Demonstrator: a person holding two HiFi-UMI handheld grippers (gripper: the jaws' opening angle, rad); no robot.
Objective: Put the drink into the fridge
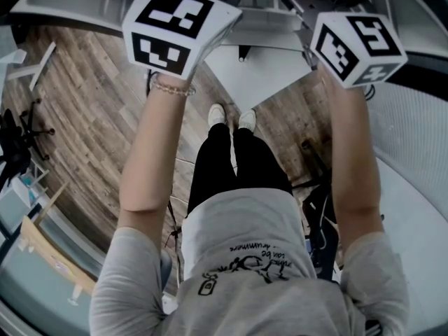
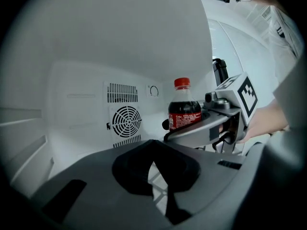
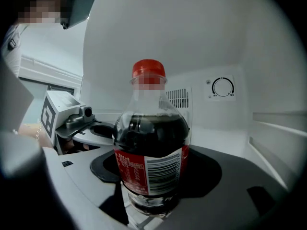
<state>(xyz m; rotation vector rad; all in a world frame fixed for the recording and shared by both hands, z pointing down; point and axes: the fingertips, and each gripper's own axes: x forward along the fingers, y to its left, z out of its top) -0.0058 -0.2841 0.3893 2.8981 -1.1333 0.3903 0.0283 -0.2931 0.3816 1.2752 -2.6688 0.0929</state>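
Observation:
A cola bottle (image 3: pixel 151 152) with a red cap and red label stands upright between the black pads of my right gripper (image 3: pixel 152 198), which is shut on its lower body. In the left gripper view the same bottle (image 2: pixel 184 110) shows in the right gripper (image 2: pixel 192 128), in front of the fridge's white back wall. My left gripper (image 2: pixel 160 178) is shut with nothing in it, a little to the left of the bottle and slightly nearer. In the head view only the two marker cubes (image 1: pixel 178 26) (image 1: pixel 357 47) and the forearms show; the jaws are hidden.
A round fan grille (image 2: pixel 125 121) and a thermostat dial (image 3: pixel 223 87) sit on the fridge's back wall. Wire shelf bars (image 2: pixel 154 172) show under the jaws. Ledges (image 3: pixel 280 123) run along the right side wall. The person stands on a wooden floor (image 1: pixel 91 117).

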